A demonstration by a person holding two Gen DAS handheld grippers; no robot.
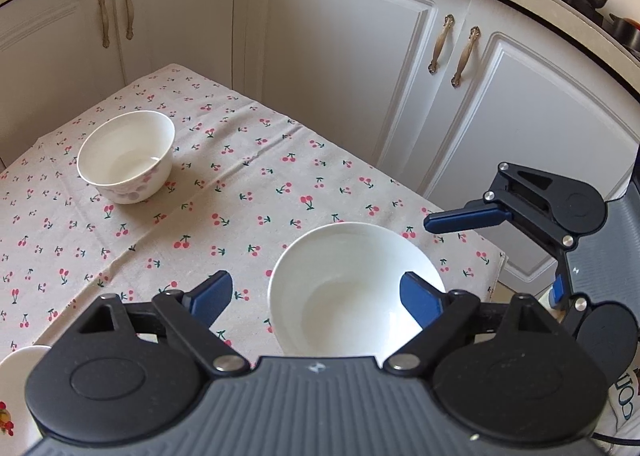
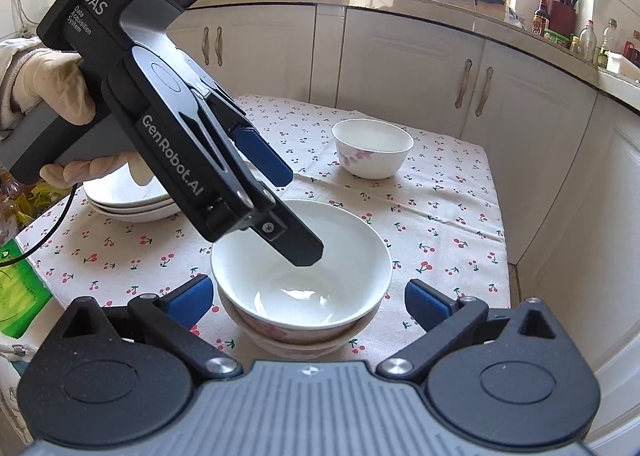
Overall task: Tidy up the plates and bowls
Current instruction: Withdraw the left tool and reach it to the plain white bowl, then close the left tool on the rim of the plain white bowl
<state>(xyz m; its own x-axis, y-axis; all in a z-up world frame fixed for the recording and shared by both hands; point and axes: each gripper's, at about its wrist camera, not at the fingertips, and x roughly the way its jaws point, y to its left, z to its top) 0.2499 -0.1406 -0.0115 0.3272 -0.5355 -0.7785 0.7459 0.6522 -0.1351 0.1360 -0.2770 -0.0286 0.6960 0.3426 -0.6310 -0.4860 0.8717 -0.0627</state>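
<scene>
Tablecloth (image 2: 440,216): bowl (image 2: 300,276) between gripper (image 2: 308,300) fingers

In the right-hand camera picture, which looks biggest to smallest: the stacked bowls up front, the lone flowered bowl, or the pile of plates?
1. Stacked bowls, nearest the camera, so possibly flattered.
2. Pile of plates, partly hidden, so unsure.
3. Lone flowered bowl, farthest away.

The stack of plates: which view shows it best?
The right wrist view. There the stack of plates sits at the table's left edge on the cherry tablecloth, partly hidden behind the left hand-held gripper. The left wrist view catches only a sliver of one rim at its lower left corner.
</scene>
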